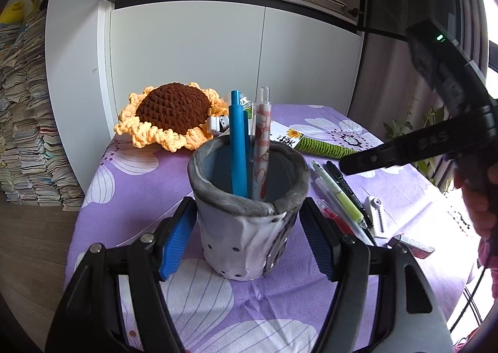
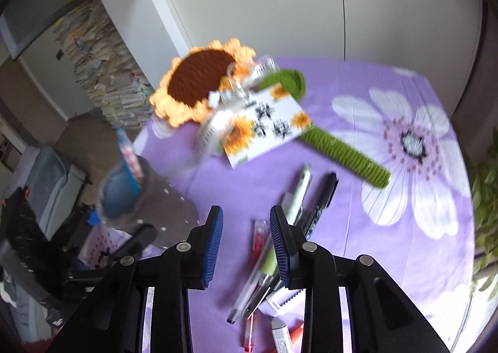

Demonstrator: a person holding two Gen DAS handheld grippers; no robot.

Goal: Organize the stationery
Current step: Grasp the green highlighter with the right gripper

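Note:
A grey-white pen holder [image 1: 249, 206] stands on the purple flowered cloth [image 1: 124, 184]. It holds a teal pen [image 1: 238, 141] and a pink patterned pen [image 1: 262, 147]. My left gripper [image 1: 249, 234] is open, its blue pads on either side of the holder without clearly touching it. To the holder's right lie a green highlighter [image 1: 339, 197], a black marker [image 1: 345, 184] and a red pen [image 1: 336, 219]. My right gripper [image 2: 246, 240] is open and empty above these pens [image 2: 298, 194]. The holder also shows at the left of the right wrist view [image 2: 149, 200].
A crocheted sunflower [image 1: 171, 113] with a green stem [image 2: 348, 153] and a printed card [image 2: 264, 125] lies at the back of the table. A white stapler-like item [image 1: 376, 216] lies right of the pens. White cabinets stand behind. Paper stacks [image 1: 21, 122] rise at left.

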